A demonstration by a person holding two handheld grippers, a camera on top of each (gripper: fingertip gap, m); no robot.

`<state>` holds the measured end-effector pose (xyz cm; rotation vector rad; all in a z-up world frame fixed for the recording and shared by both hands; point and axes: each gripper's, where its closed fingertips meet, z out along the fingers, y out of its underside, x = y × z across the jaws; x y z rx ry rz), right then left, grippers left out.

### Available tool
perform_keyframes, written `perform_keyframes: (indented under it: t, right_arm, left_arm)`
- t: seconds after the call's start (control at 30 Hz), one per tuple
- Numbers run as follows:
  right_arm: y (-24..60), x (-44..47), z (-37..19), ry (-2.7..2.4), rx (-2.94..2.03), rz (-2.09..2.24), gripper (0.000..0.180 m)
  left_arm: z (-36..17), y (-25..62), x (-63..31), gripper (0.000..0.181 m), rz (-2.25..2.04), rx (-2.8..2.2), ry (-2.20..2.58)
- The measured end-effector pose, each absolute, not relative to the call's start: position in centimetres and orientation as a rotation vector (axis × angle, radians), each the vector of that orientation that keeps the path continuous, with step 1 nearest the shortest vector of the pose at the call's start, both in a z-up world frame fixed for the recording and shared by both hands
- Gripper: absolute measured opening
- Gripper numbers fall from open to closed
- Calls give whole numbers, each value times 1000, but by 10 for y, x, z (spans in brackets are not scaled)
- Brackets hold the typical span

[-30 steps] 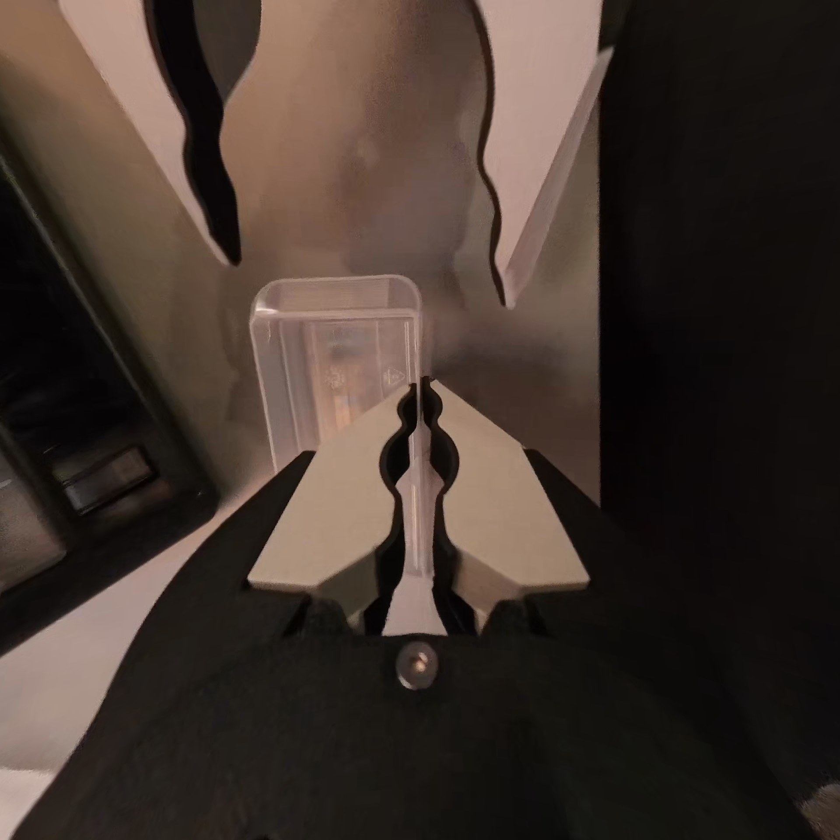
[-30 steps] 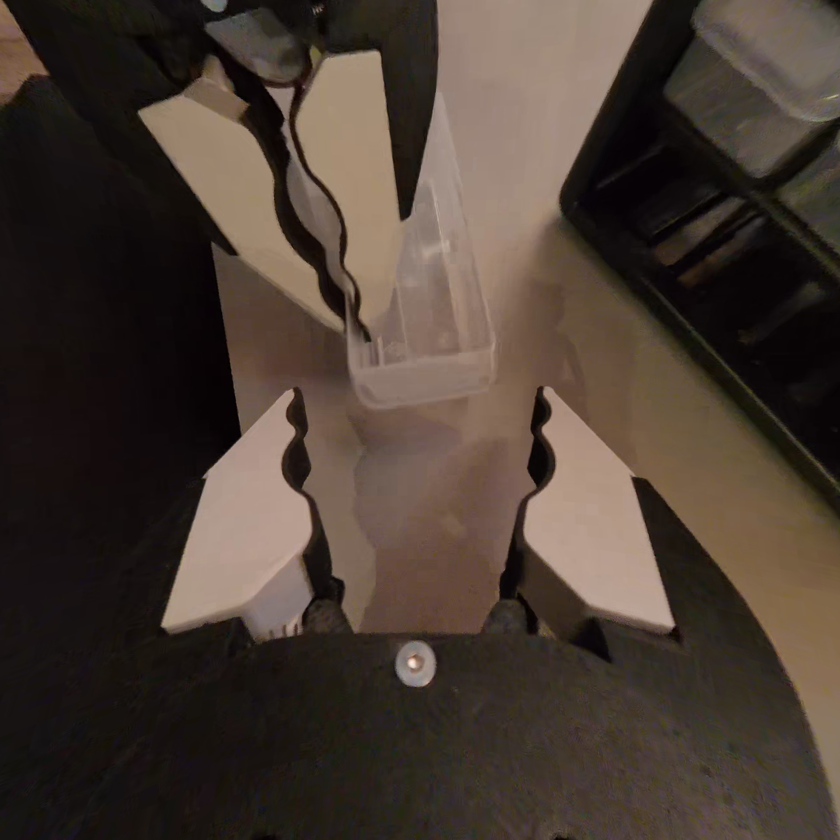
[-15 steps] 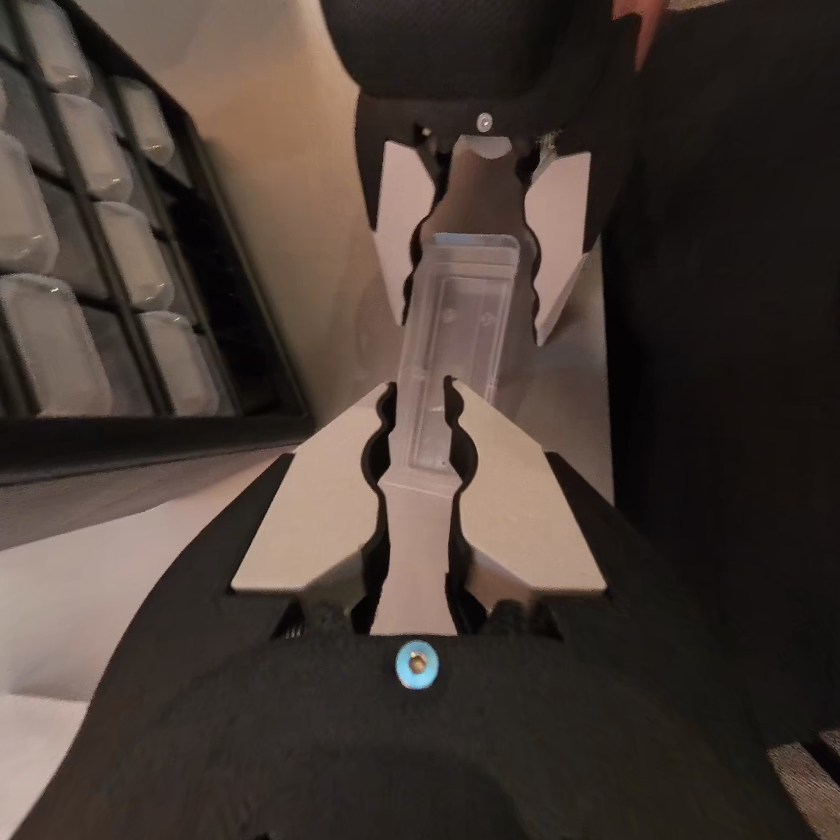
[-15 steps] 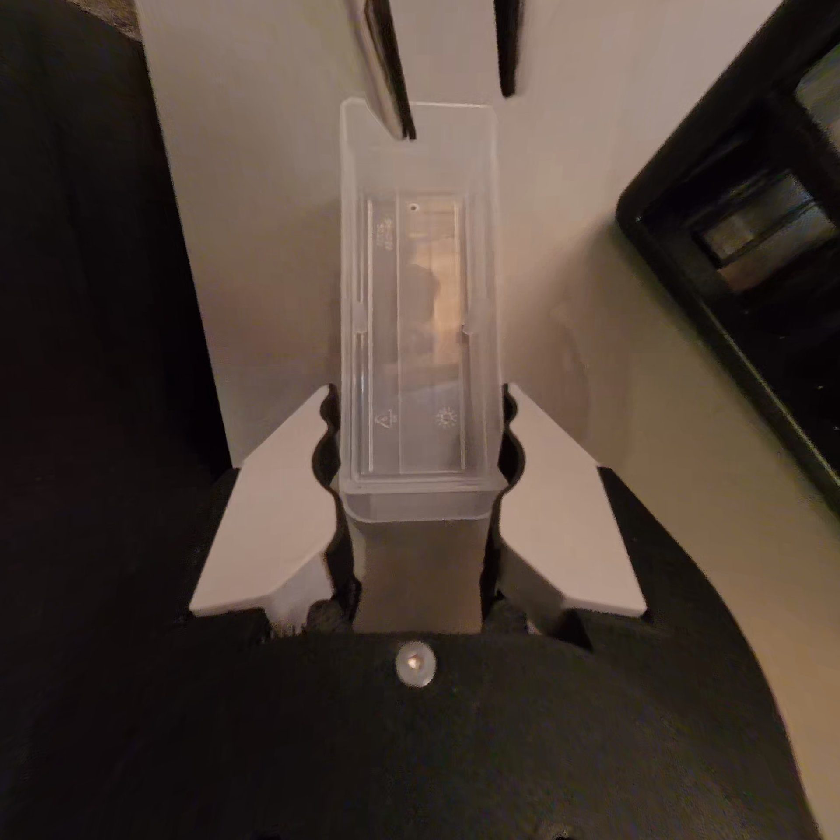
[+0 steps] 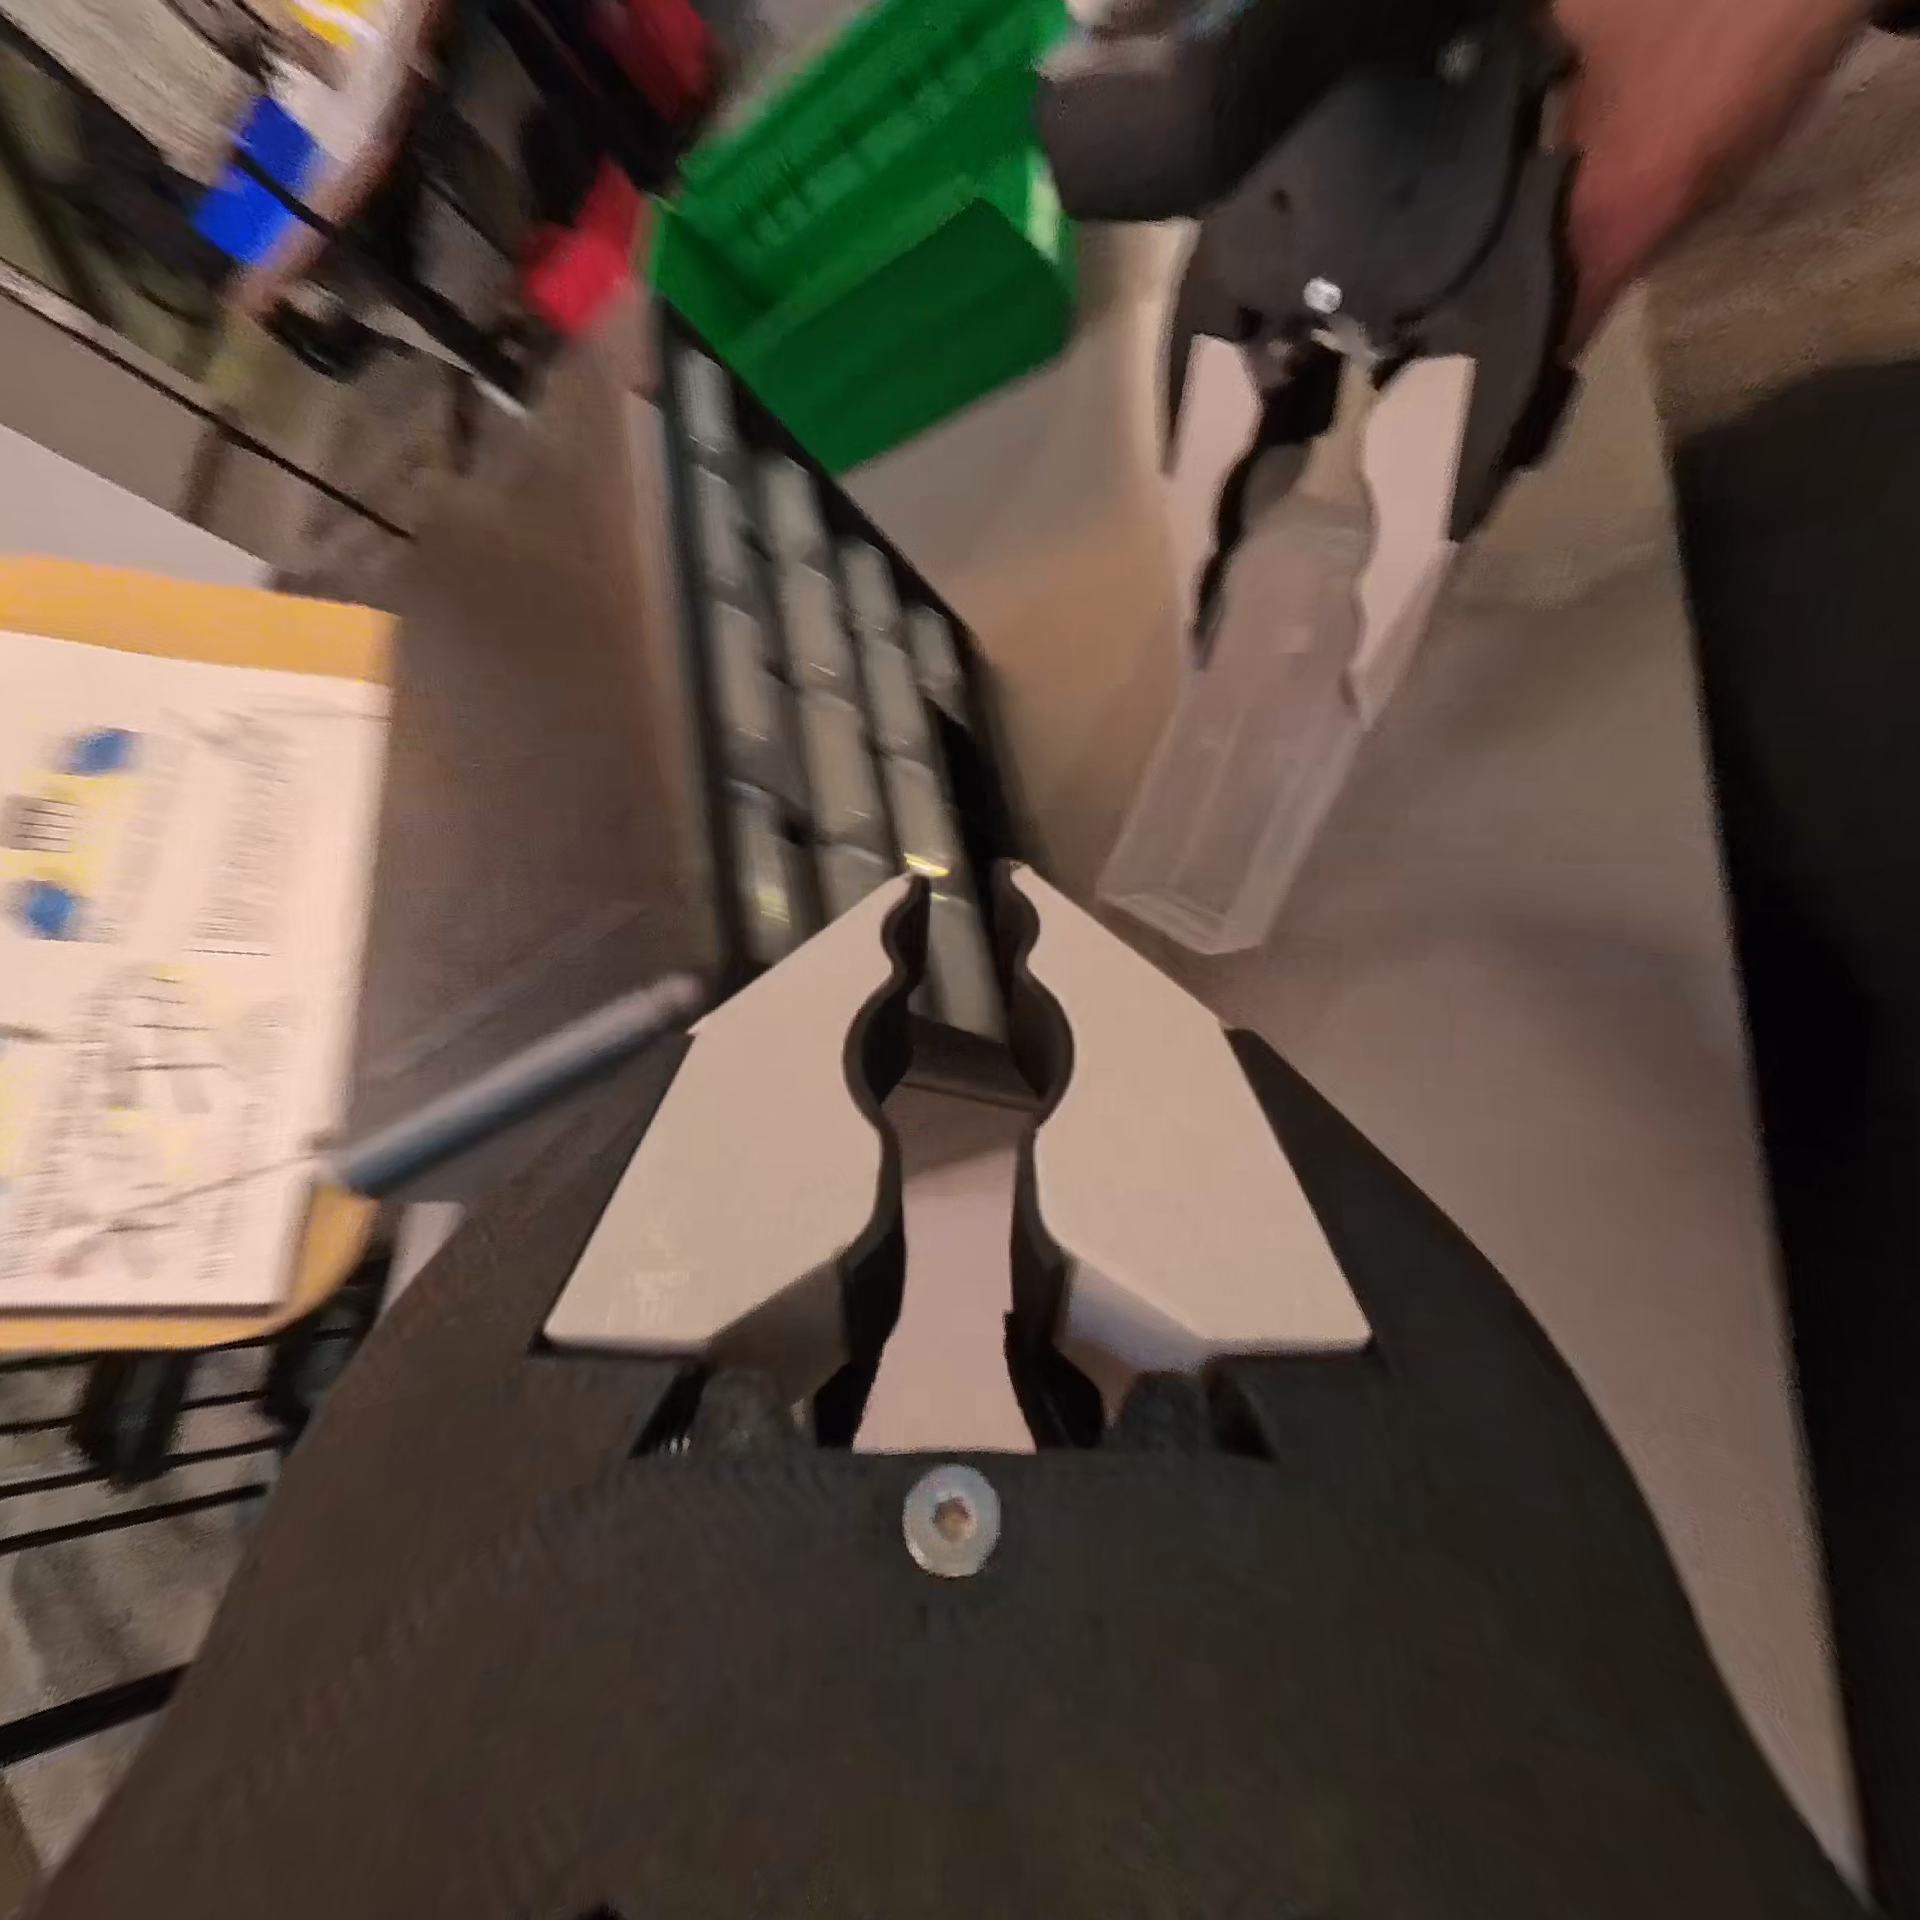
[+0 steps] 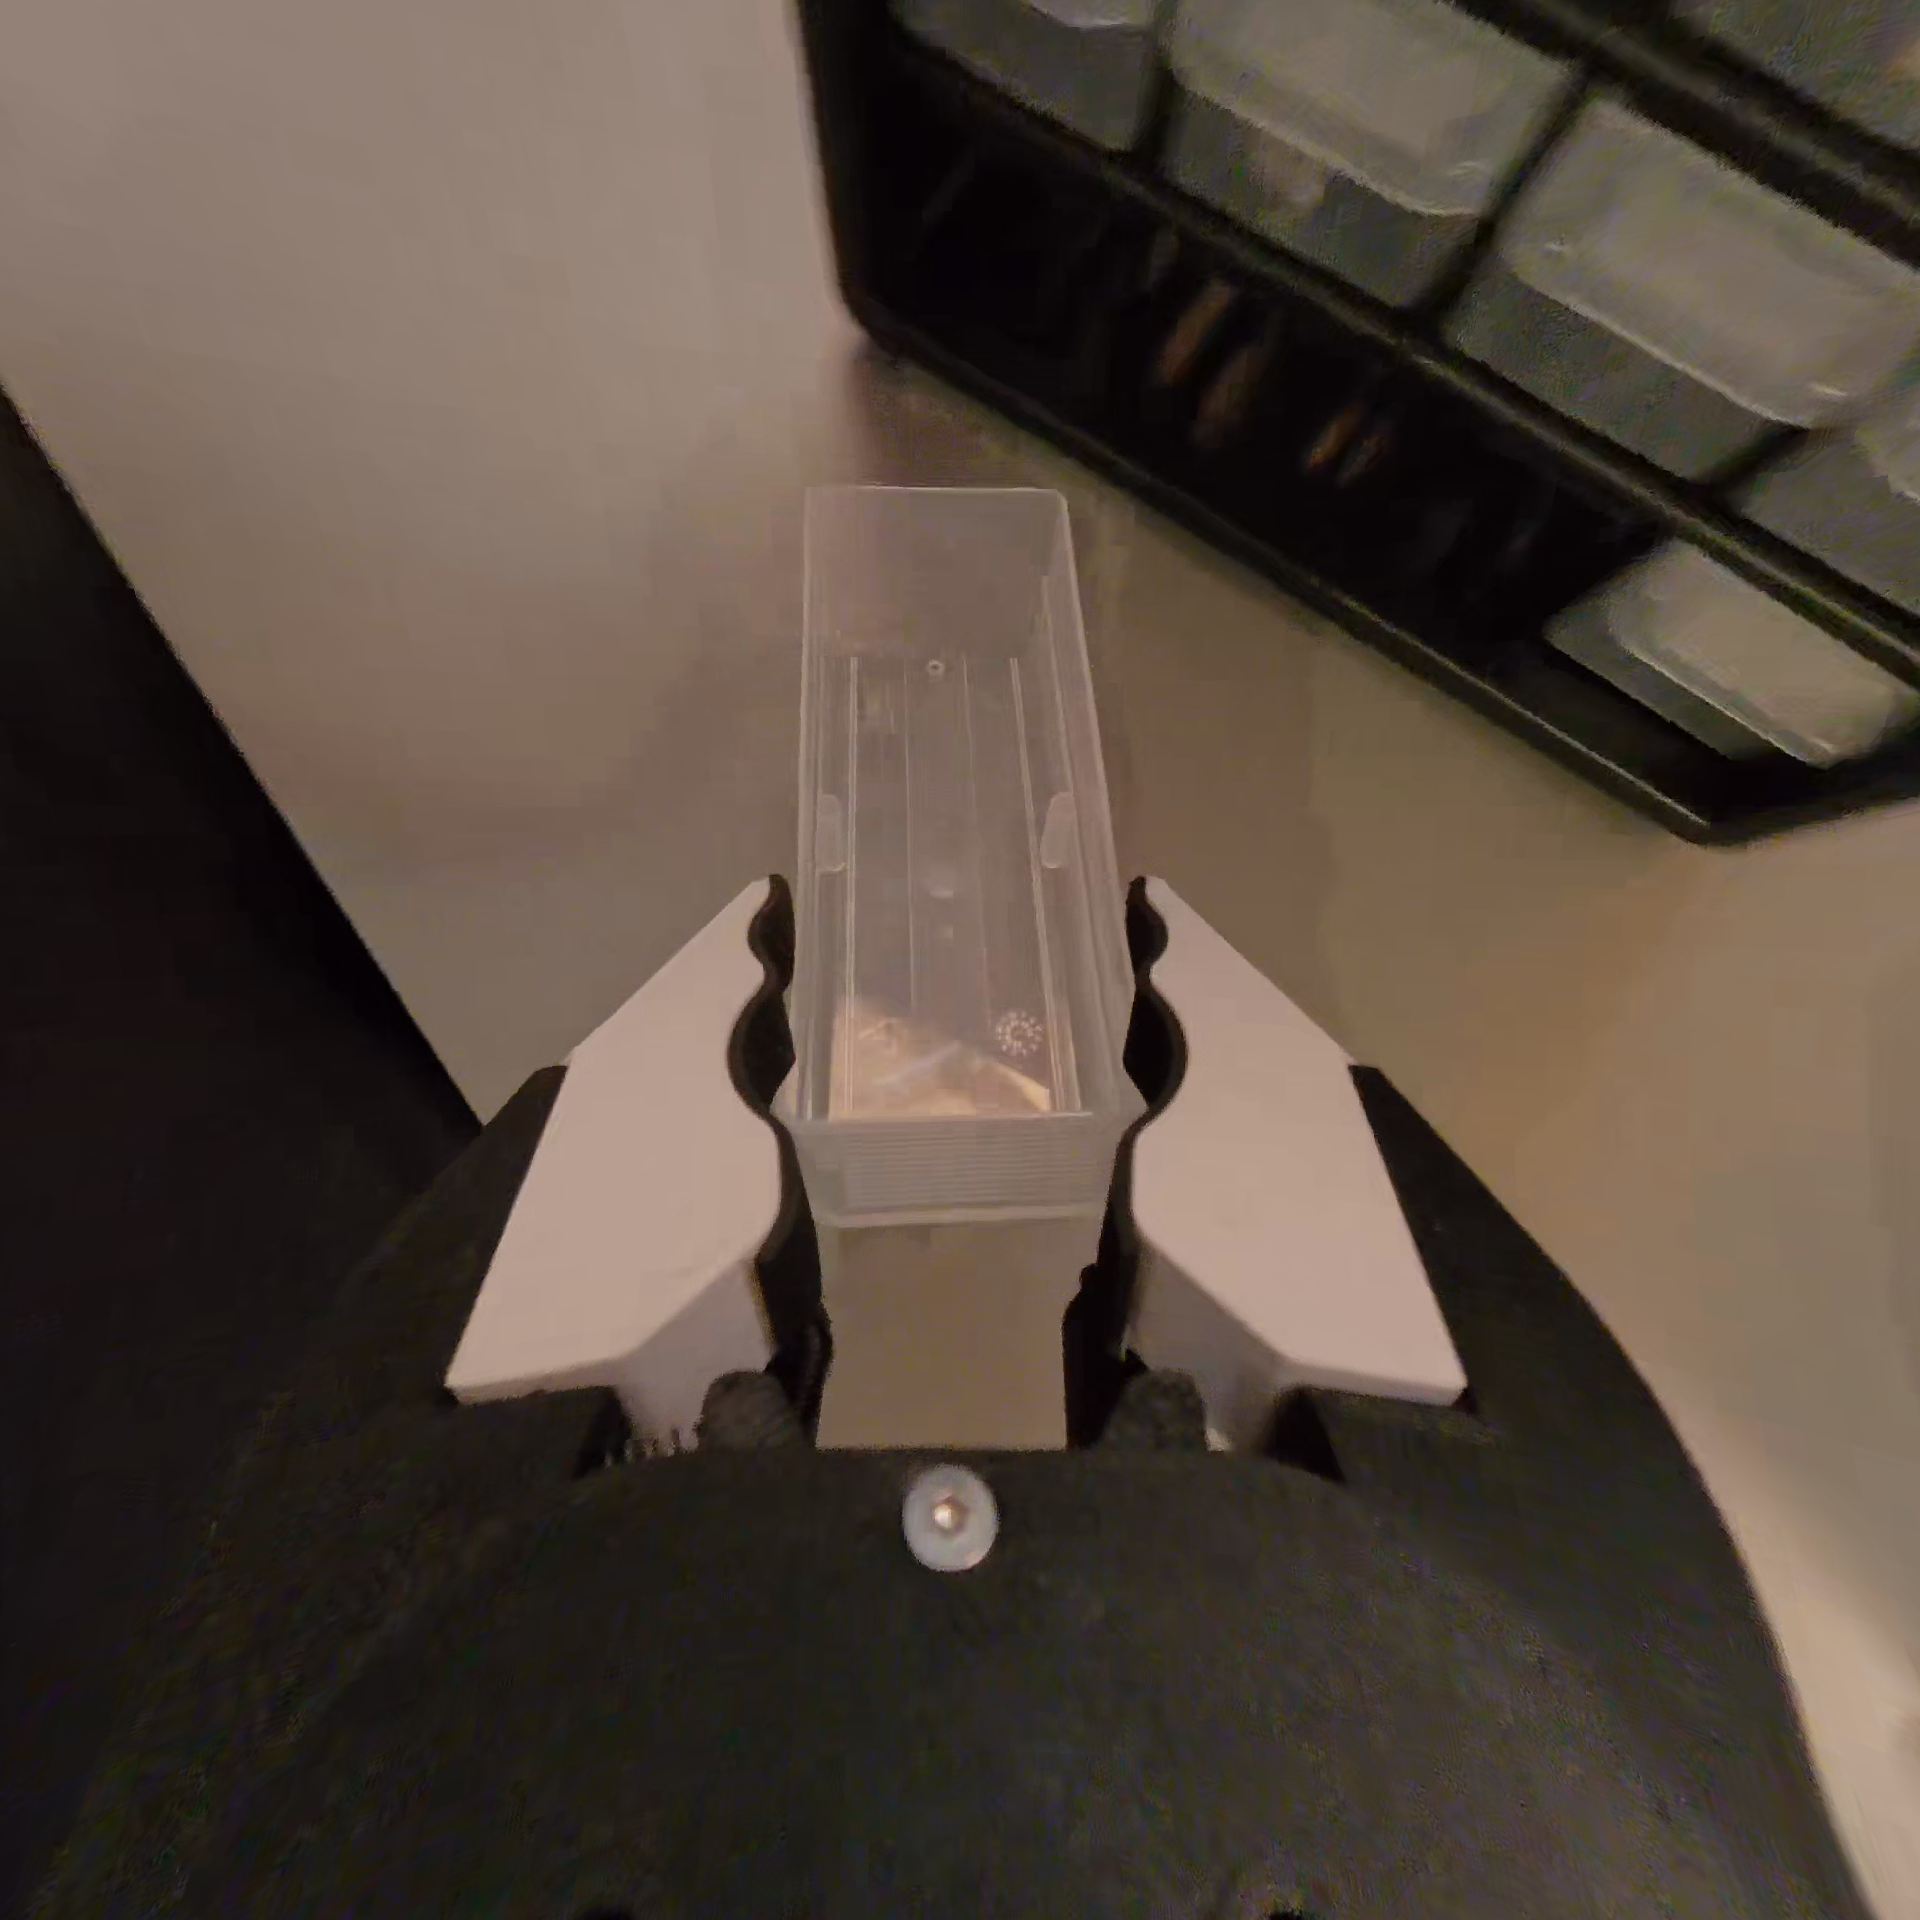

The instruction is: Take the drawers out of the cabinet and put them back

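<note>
My right gripper [image 6: 956, 883] is shut on the near end of a clear plastic drawer [image 6: 935, 644], which it holds lengthwise just above the pale table. The black cabinet [image 6: 1039, 343] stands ahead on the right, with clear drawers in its upper rows and dark empty slots [image 6: 1247, 416] in the bottom row. In the blurred left wrist view my left gripper [image 5: 964, 878] is slightly open and empty, pointing at the cabinet [image 5: 821, 665]. The right gripper [image 5: 1283, 665] with the drawer [image 5: 1236, 790] shows at upper right.
A green bin [image 5: 883, 239] sits behind the cabinet. A printed sheet on a yellow board [image 5: 156, 935] and a grey rod [image 5: 520, 1091] lie at left. A dark surface borders the table [image 5: 1818, 935], also in the right wrist view [image 6: 156, 831]. A hand [image 5: 1683, 125] holds the right gripper.
My left gripper let go of the drawer and swung left toward the cabinet. My right gripper closed on the drawer's end and carried it toward the cabinet.
</note>
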<state>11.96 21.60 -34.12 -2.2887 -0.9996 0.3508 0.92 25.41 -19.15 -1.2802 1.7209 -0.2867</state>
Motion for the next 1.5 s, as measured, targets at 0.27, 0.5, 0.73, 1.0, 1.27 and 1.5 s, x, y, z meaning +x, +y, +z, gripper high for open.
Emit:
perform_keyframes:
  t: [0.27, 0.5, 0.73, 1.0, 1.27, 1.5]
  right_arm:
    - [245, 168, -324, -560, -2341, 325, 61]
    - [263, 175, -325, -410, -2338, 289, 60]
    - [269, 176, -329, -402, -2334, 232, 60]
    - [272, 177, -333, -414, -2355, 219, 59]
    - [277, 173, -330, -367, -2317, 218, 59]
    - [291, 160, -323, -292, -2228, 200, 60]
  left_arm:
    - [-115, 339, 25, 19, -111, -1237, 1518]
    - [-140, 405, 49, 38, -220, -1478, 1516]
    - [-165, 420, 63, 41, -383, -1640, 1504]
    - [-171, 420, 69, 40, -608, -1771, 1483]
    - [-173, 419, 69, 37, -623, -1797, 1496]
    - [-174, 419, 69, 35, -632, -1803, 1499]
